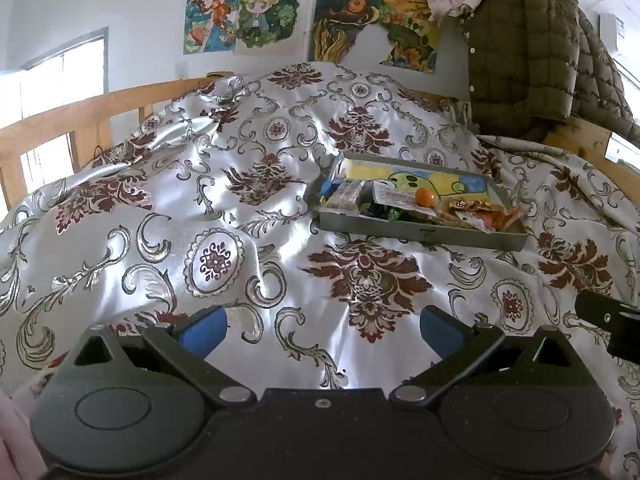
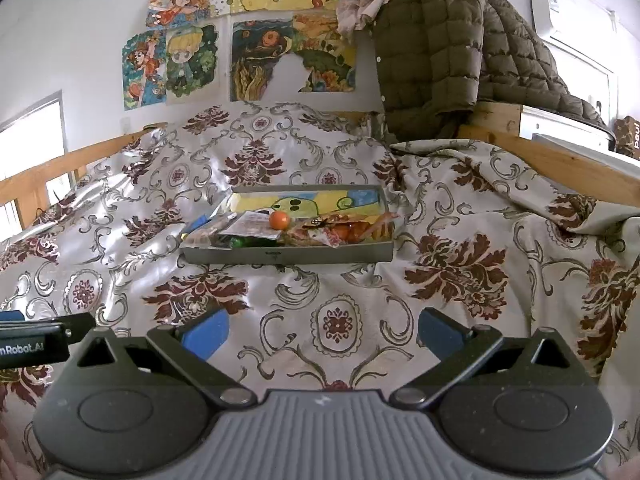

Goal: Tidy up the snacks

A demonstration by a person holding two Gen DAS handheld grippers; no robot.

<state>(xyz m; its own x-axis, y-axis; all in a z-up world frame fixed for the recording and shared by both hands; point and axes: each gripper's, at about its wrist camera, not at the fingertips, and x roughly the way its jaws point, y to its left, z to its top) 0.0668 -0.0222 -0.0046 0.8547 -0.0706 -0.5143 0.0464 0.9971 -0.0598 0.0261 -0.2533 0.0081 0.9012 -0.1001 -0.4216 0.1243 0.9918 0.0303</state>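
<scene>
**Both grippers wide open above the bedspread, snack tray ahead**

At the far left a wooden bed rail (image 1: 60, 120) runs along the edge of the bed, with a bright window (image 1: 60, 76) behind it. The bed is covered by a shiny patterned bedspread (image 1: 224, 216) with dark red flowers and grey scrolls.

The left gripper (image 1: 323, 330) is over the bedspread, its two blue-padded fingers spread wide with nothing between them. The right gripper (image 2: 323, 332) is beside it in the same condition — fingers far apart, holding nothing. Each one is seen at the edge of the other's view.

Ahead of both grippers, well apart from them, a flat grey metal tray (image 2: 288, 255) lies on the bedspread. Its inner bottom has a colourful cartoon picture. The snacks are inside it, along the near side: a blue packet (image 1: 329, 188) at the left end, a clear packet (image 2: 256, 224) with a small orange ball (image 2: 279, 220) on top of it, a green candy (image 2: 237, 242) — partly hidden — and orange-red wrappers (image 2: 356, 230) at the right end.

On the wall behind are cartoon posters (image 2: 176, 64). To the right an olive quilted jacket (image 2: 432, 52) hangs over the wooden frame.
</scene>
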